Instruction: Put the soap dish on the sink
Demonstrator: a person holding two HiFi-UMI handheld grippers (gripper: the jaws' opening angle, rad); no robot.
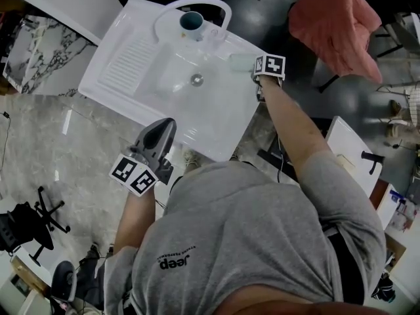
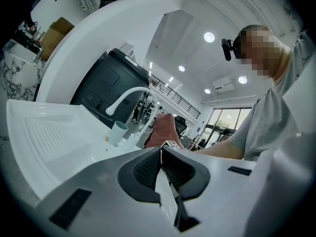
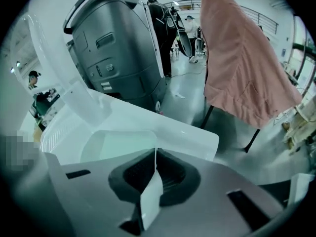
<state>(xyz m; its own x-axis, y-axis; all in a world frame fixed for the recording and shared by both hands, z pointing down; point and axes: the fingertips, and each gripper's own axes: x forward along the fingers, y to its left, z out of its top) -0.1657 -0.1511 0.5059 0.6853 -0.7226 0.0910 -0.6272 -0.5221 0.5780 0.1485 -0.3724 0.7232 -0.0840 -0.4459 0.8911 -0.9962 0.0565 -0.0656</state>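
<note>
The soap dish (image 1: 241, 63) is a pale translucent green tray, held over the back right corner of the white sink (image 1: 131, 64). My right gripper (image 1: 256, 76) is shut on its rim. In the right gripper view the dish (image 3: 116, 147) lies just beyond the right gripper (image 3: 156, 152), whose pads pinch the dish's thin wall above the sink ledge (image 3: 192, 135). Whether the dish touches the ledge cannot be told. My left gripper (image 1: 167, 125) hovers shut over the sink's front edge with nothing in it. In its own view the left gripper (image 2: 160, 149) shows both pads pressed together.
A curved white faucet (image 1: 197, 4) arches over a teal cup (image 1: 191, 23), and a small clear bottle (image 1: 216, 37) stands on the back ledge. The ribbed drainboard (image 2: 49, 132) is at left. A pink cloth (image 1: 335, 18) hangs on a stand at right. A dark grey machine (image 3: 118, 53) stands behind.
</note>
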